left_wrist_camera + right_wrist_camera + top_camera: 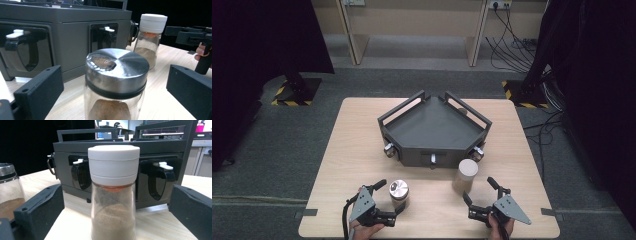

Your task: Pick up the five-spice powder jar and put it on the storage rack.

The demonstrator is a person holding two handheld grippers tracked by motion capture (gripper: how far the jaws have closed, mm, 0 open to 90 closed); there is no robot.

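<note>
We see the left claw spread wide around the steel-lidded jar; the right claw is equally released, bracketing the white-capped jar.

Hidden and cropped parts, placed relative to the dark grey angular metal tray on the table. In the left gripper view, the glass jar with brushed steel lid in front of the tray is cut off by the bottom edge, so its base and footing are unseen; the tray's left end runs past the frame. In the right gripper view, the glass shaker with white plastic cap loses its base at the bottom edge and covers the tray's middle front panel. In the high view, the tray's front latches are too small to read, and both hands are cropped below.
</note>
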